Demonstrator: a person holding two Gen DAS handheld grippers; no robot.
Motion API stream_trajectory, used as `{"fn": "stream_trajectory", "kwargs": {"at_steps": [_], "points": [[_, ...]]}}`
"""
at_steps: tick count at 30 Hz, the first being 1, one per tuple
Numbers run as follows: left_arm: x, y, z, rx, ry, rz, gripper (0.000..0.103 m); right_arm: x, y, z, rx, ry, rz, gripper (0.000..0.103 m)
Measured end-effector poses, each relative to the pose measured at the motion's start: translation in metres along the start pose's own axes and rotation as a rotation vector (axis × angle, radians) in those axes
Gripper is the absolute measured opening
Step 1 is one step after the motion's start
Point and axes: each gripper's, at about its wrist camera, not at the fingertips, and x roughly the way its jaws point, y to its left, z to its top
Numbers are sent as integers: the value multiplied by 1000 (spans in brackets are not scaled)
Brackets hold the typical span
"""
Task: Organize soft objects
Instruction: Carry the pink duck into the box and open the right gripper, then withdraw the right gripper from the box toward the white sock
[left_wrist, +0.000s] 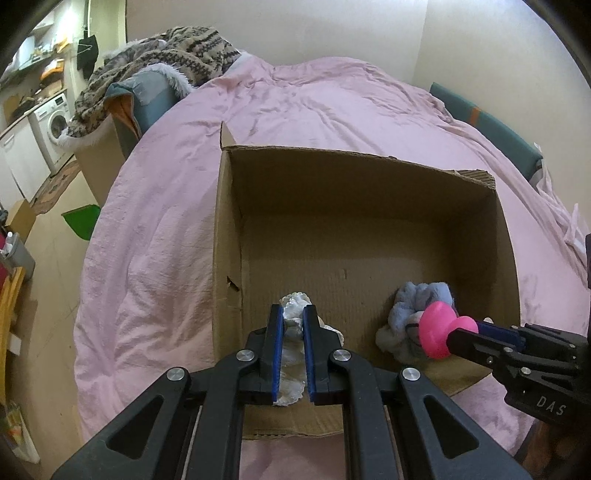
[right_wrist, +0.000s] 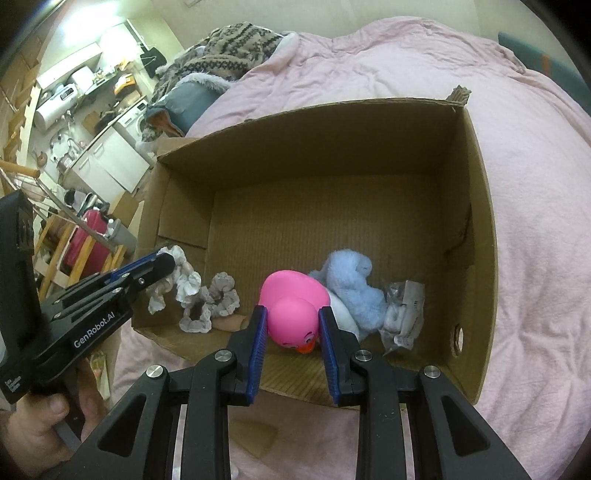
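Cardboard box (left_wrist: 365, 221) fills the middle of the left wrist view, sitting open-topped on a bed with a wrinkly pink duvet (left_wrist: 295, 99). The left gripper (left_wrist: 293, 314) comes up from the bottom centre with its jaws nearly closed, pinching a white scrunchie (left_wrist: 293, 310) between the blue pads; the fabric bulges out past the tips and hangs below them over the box's near left floor. At the right edge, the right gripper (left_wrist: 467, 332) pokes in sideways, clamped on a pink rubber duck (left_wrist: 439, 330), which sits right in front of a fluffy blue plush (left_wrist: 421, 314) in the box's lower right corner. A brown patterned blanket (left_wrist: 177, 62) is heaped in the upper left of the frame.

Right wrist view: the right gripper (right_wrist: 291, 317) has its jaws about half open, and both pads press the sides of the duck's (right_wrist: 291, 310) head, orange beak pointing toward the camera. The duck is down by the near wall of the box (right_wrist: 480, 221), touching the blue plush (right_wrist: 351, 291) just to its right. A crinkly clear plastic packet (right_wrist: 402, 314) lies right of the plush. On the left side, the left gripper (right_wrist: 166, 264) reaches in with the white scrunchie (right_wrist: 177, 280) dangling from its tips, and a grey scrunchie (right_wrist: 210, 302) rests on the box floor just beside it.
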Motion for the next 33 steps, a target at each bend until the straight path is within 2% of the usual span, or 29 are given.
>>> {"fn": "stream_trajectory", "kwargs": {"at_steps": [17, 19, 21, 22, 23, 25, 28, 33], "points": [[-1, -3, -2, 6, 7, -8, 13, 0, -11, 0, 58, -9, 32, 33], [-2, -4, -2, 10, 3, -5, 20, -2, -12, 1, 63, -16, 44, 36], [-6, -5, -2, 7, -13, -8, 27, -4, -12, 1, 71, -26, 55, 53], [-8, -5, -1, 7, -20, -8, 36, -6, -13, 1, 76, -36, 61, 62], [-9, -5, -1, 8, -26, -7, 41, -9, -13, 1, 83, -53, 69, 65], [-13, -6, -1, 6, -45, -2, 63, -12, -14, 2, 89, -69, 73, 68], [-17, -5, 0, 0, -62, 5, 70, -15, -19, 3, 115, -80, 77, 73], [-17, 0, 1, -28, -47, 8, 71, -13, -28, 3, 157, -67, 60, 74]]}}
